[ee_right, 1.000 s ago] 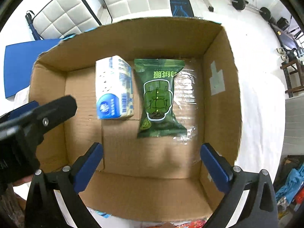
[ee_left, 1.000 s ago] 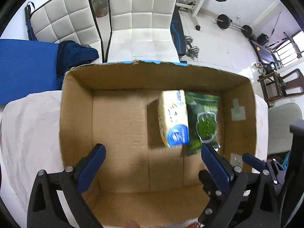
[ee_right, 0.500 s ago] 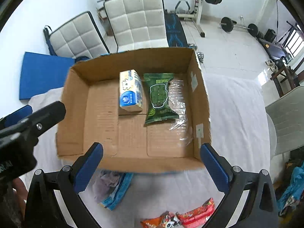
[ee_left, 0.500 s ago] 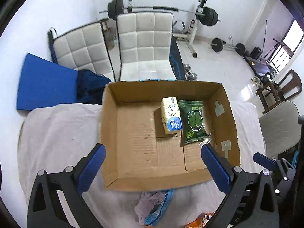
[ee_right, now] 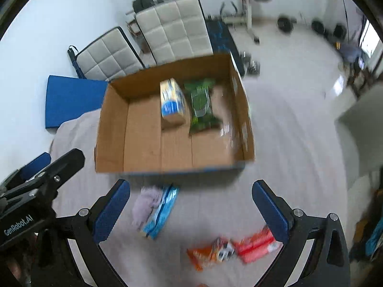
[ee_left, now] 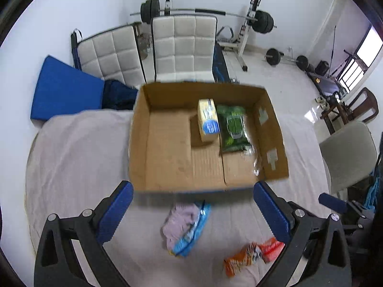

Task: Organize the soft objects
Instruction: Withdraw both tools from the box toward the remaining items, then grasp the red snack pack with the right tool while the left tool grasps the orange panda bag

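An open cardboard box [ee_left: 138, 143] [ee_right: 110, 129] stands on a white-covered table. Inside lie a yellow-and-blue tissue pack [ee_left: 207, 123] [ee_right: 172, 99] and a green snack bag [ee_left: 233, 128] [ee_right: 201, 105]. In front of the box lie a lilac-and-blue pouch [ee_left: 185, 226] [ee_right: 154, 210] and an orange and a red snack packet [ee_left: 251, 256] [ee_right: 232, 247]. My left gripper [ee_left: 191, 212] is open and empty above the pouch. My right gripper [ee_right: 190, 210] is open and empty above the table in front of the box. The left gripper's body [ee_right: 28, 191] shows at the left of the right wrist view.
Two white quilted chairs [ee_left: 184, 47] and a blue mat [ee_left: 64, 88] stand behind the table. Gym weights [ee_left: 208, 12] line the far wall. A grey chair [ee_left: 347, 155] stands to the right of the table.
Both grippers have pulled up and back from the box. The pouch and the snack packets in front of the box have come into view. Both stay open.
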A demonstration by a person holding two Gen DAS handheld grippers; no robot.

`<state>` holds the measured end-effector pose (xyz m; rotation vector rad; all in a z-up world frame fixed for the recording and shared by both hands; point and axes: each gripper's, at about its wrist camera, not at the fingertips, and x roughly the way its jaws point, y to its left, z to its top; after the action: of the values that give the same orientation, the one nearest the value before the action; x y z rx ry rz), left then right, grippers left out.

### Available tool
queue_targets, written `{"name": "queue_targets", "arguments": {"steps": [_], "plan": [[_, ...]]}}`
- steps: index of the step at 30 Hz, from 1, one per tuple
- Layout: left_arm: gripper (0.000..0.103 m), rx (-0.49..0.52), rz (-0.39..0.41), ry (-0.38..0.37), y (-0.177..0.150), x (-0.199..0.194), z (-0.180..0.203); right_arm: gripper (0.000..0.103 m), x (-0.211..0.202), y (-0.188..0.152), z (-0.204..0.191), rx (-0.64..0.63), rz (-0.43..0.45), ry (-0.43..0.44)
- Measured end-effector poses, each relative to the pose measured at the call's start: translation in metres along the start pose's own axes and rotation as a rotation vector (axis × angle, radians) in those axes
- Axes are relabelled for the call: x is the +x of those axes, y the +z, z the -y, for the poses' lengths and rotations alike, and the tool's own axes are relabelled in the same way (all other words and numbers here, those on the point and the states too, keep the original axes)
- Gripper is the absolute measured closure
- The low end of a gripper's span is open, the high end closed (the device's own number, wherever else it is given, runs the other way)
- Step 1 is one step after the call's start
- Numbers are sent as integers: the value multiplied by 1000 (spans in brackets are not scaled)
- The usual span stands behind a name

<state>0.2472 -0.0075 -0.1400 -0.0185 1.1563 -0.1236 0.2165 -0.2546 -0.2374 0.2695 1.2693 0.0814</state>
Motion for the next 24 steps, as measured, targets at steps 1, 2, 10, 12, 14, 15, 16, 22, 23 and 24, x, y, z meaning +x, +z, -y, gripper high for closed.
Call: {"name": "queue_targets", "arguments": {"steps": [1,2,10,12,14,15,16,22,23,24], "plan": [[0,3,-10,4,-8,3,1,0,4,-6,11,32,-28,12],[0,9,-25,9,-17,6,3,0,9,-15,26,81,-61,15],[0,20,-216,80,-91,69,-1,0,94,-99,135,442,-351,-11],[0,6,-268,95,-106,86,-5,0,116,-118,157,543,-410,0],[0,-15,-311,100,-118,101,-11,0,133,-135,175,614,-431,-11],[0,-19,-324,102,-123,106,-13,0,141,-142,182,655,-432,4],[0,-21,-342,107,-127,112,-14,0,147,-146,186,682,-432,8],[0,-29,-372,141,-134,129,-21,43,172,-152,182,665,-472,-46],[0,-31,-372,144,-133,130,-22,46,171,-149,176,624,-464,-61],[0,-32,-372,142,-133,131,-25,48,170,-144,168,545,-461,-86]]}}
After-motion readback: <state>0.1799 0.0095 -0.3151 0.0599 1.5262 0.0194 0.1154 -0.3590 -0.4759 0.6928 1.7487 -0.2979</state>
